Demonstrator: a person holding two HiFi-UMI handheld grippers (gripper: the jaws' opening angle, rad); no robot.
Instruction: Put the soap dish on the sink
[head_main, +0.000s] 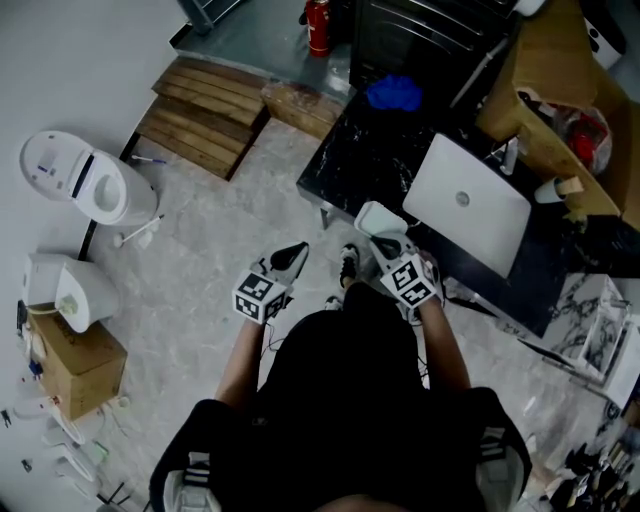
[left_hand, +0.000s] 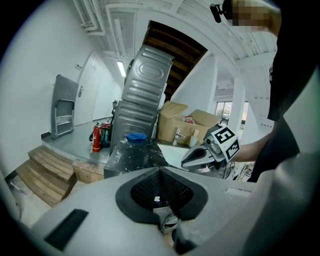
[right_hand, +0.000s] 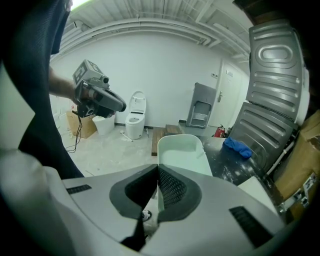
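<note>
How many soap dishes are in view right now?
1: the pale, rounded plastic soap dish, its rim clamped between the right gripper's fingers. No other shows, though some may be hidden.

The dish (right_hand: 180, 152) is pale mint-white. The left tongs (left_hand: 160, 172) and right tongs (right_hand: 157, 172) are light grey with black, mesh-patterned pads (right_hand: 172, 187); their cubes (head_main: 260, 295) bear black-and-white square markers. In the head view, the counter (head_main: 350, 170) at one o'clock is black flecked white and the sink (head_main: 465, 200) plain white. The cloth (head_main: 395, 93) at twelve is bright blue, the extinguisher (head_main: 317, 27) red. The toilet (head_main: 80, 180) at ten is white, the floor (head_main: 200, 270) pale grey, veined.
</note>
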